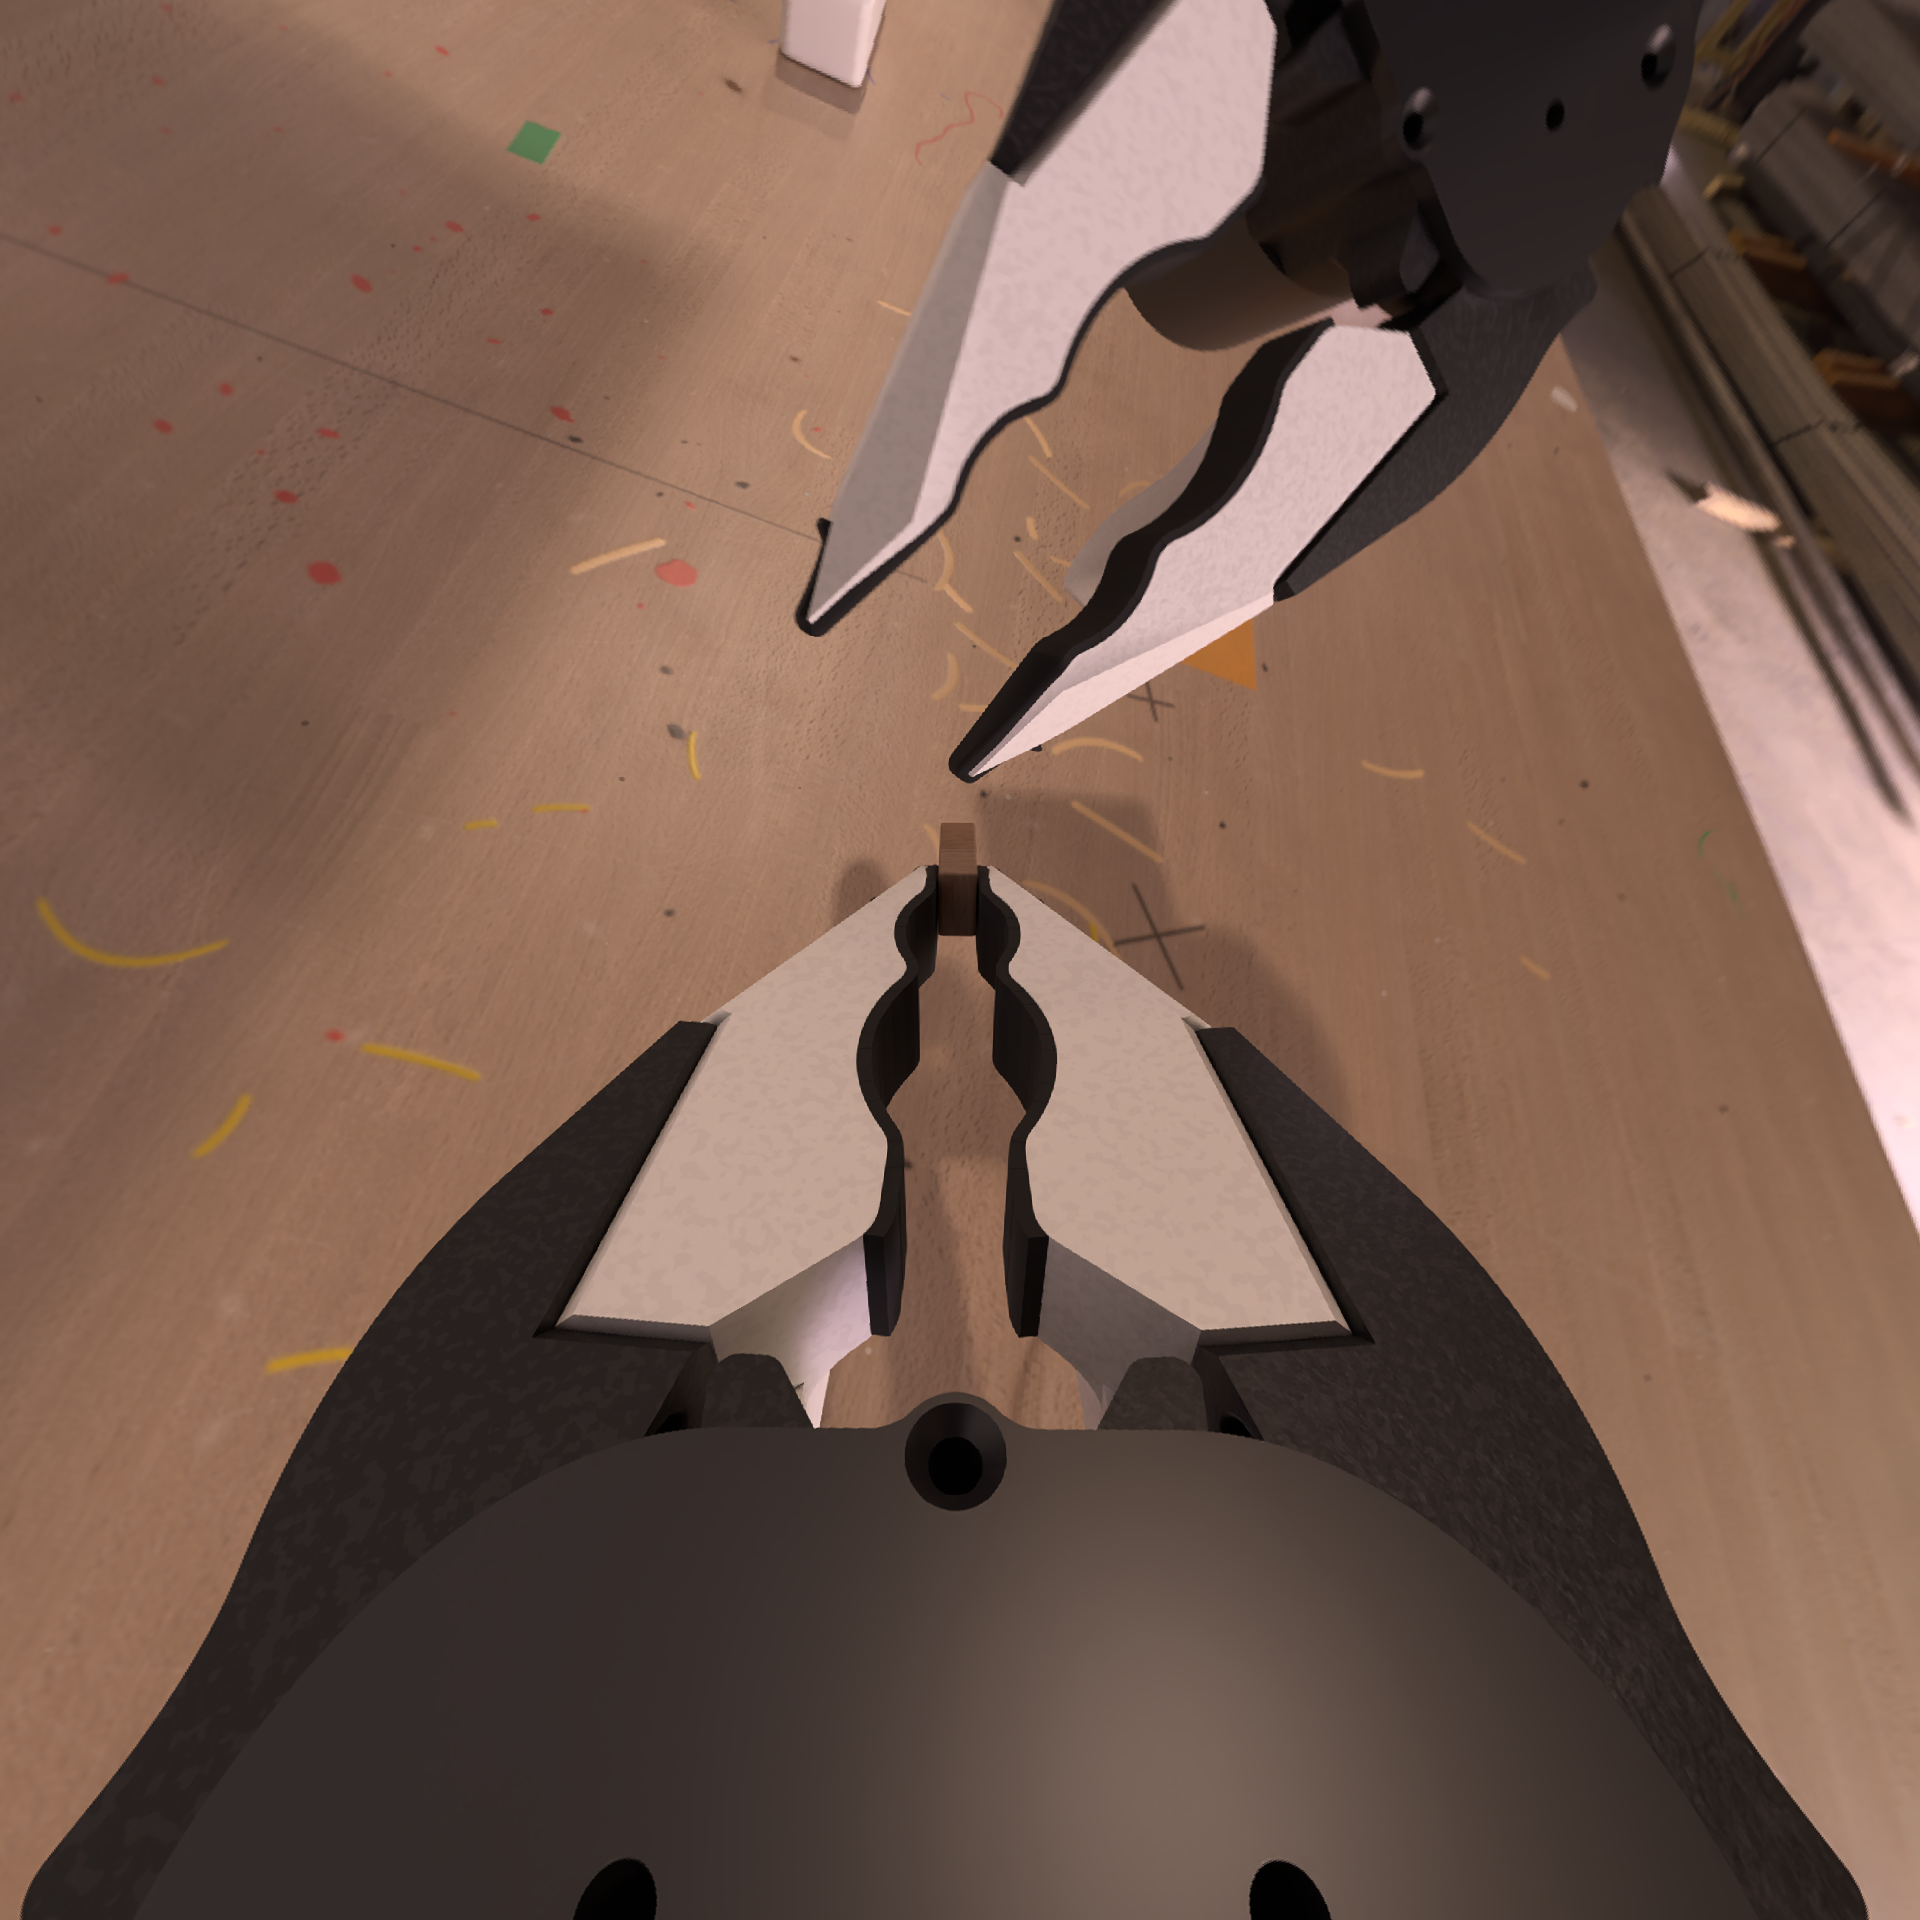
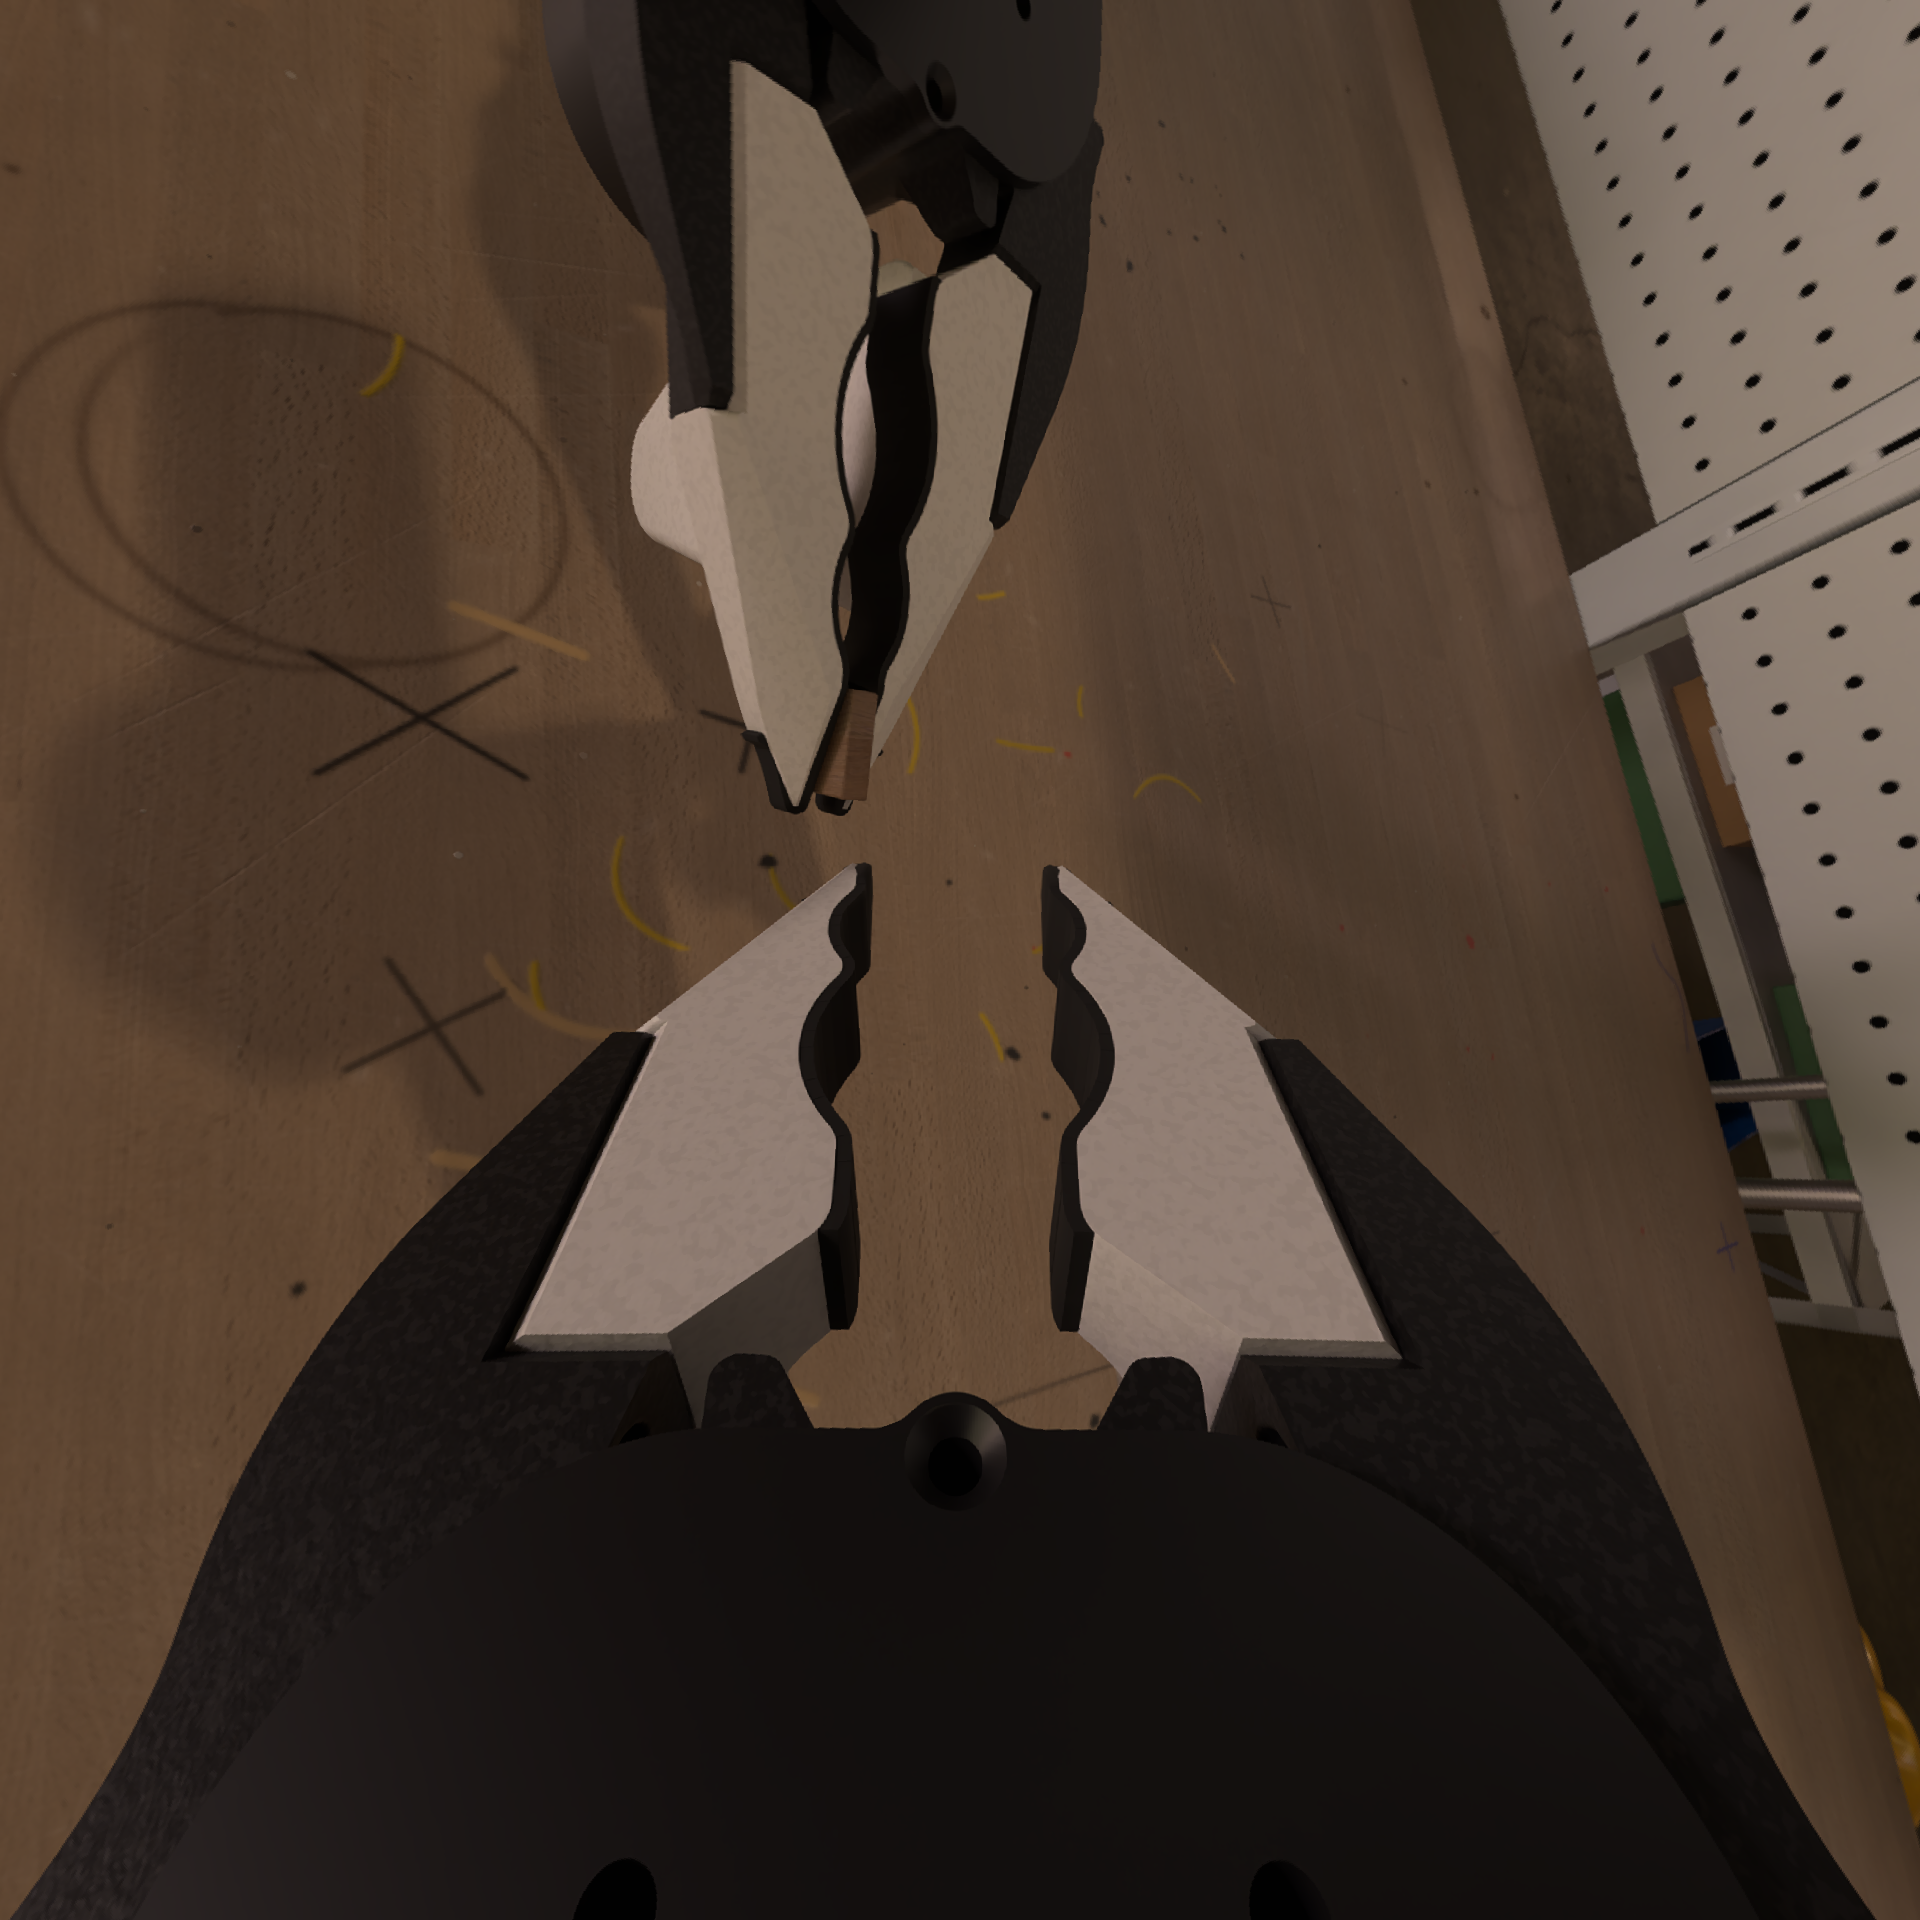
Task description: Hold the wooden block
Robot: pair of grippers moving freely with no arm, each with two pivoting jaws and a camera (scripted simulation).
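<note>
Pinching a small brown wooden block point(image 1: 957, 891) at its fingertips, the left gripper point(image 1: 957, 883) faces the right gripper point(image 2: 957, 883), whose jaws stand apart and empty above the scuffed wooden workbench point(image 1: 416, 727).

A small brown wooden block point(image 1: 957, 879) stands upright, pinched between the left gripper's point(image 1: 957, 883) tips.

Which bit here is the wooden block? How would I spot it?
Start at the wide brown workbench, then find the left gripper with its jaws nearly closed. The wooden block is the tiny brown piece pinched at its tips; the right gripper holds nothing.
</note>
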